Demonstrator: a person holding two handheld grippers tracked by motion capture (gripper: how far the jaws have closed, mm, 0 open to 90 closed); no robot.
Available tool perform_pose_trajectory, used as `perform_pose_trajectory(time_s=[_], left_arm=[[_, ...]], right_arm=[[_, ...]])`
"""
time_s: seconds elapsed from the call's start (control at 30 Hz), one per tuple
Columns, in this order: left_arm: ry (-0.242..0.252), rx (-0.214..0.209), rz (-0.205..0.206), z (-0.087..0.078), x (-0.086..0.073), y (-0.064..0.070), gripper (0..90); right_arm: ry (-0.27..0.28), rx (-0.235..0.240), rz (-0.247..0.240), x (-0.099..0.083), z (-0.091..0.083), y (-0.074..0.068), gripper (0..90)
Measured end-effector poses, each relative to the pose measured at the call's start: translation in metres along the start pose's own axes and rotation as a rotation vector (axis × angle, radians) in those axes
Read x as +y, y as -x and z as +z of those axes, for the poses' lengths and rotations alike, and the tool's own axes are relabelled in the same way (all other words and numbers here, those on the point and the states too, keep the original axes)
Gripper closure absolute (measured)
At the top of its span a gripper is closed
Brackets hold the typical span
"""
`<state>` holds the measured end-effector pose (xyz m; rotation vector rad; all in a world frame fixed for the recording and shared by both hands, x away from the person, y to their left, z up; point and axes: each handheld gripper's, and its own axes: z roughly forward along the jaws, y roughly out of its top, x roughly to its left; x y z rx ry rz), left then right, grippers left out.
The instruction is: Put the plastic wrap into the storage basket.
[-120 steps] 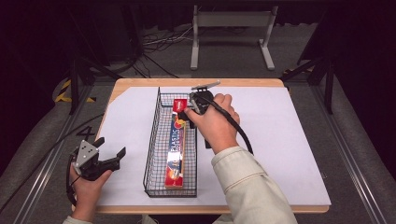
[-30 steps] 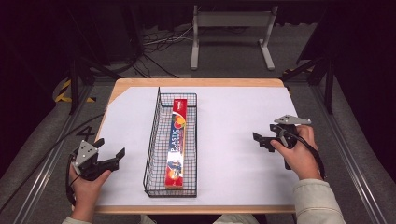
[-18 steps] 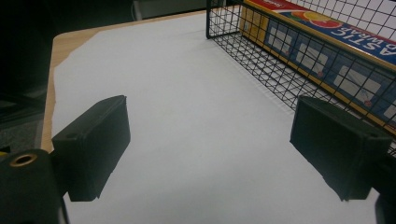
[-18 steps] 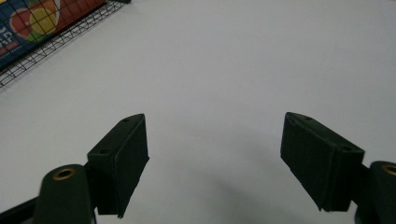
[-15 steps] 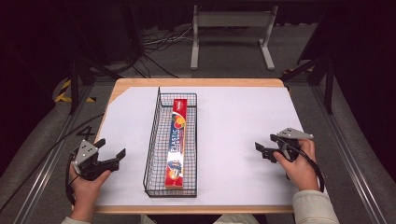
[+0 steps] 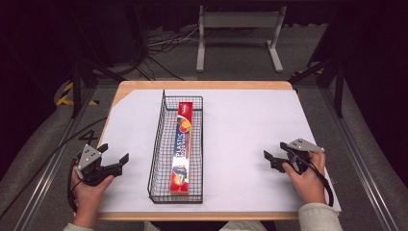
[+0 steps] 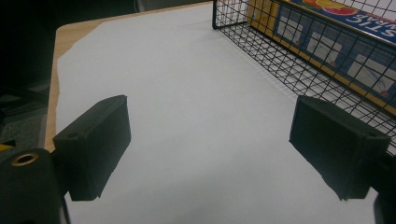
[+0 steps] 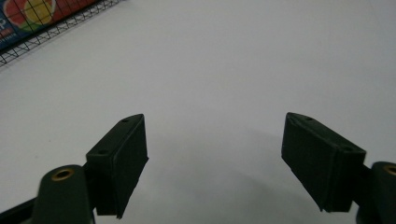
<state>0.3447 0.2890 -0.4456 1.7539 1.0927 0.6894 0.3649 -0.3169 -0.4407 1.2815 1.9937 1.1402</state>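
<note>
A long red and blue plastic wrap box [image 6: 184,144] lies lengthwise in a black wire basket [image 6: 159,149] left of the table's middle. My left gripper [image 6: 115,153] rests open at the table's front left, a short way left of the basket, with nothing between its jaws. In the left gripper view [image 7: 210,140] the basket [image 7: 261,46] and the box [image 7: 327,42] stand to the upper right. My right gripper [image 6: 272,153] is open and empty at the front right, over bare white sheet. The right gripper view [image 8: 215,154] has the basket's corner [image 8: 46,28] at the top left.
A white sheet [image 6: 245,130] covers most of the wooden table [image 6: 202,85]. A grey metal stand [image 6: 238,29] and cables lie on the floor beyond the far edge. Rails run along both sides of the table.
Four seconds ago my right gripper was at the box's far end in the basket. It has since drawn back to the front right and settled slightly nearer the person. The left gripper stayed put.
</note>
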Motion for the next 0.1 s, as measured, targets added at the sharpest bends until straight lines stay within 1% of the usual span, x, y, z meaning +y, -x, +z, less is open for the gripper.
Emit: perform_pose_trajectory(time_s=[0.03,0.1], left_arm=[[0.003,-0.001,-0.004,0.0004,-0.0006,-0.0007,13.0],[-0.001,0.002,-0.013,0.0008,-0.0016,-0.0018,13.0]], right_arm=[[-0.005,-0.004,0.0,-0.0001,-0.0004,-0.0002,22.8],[0.004,-0.009,-0.005,-0.0001,-0.0011,-0.0001,22.8]])
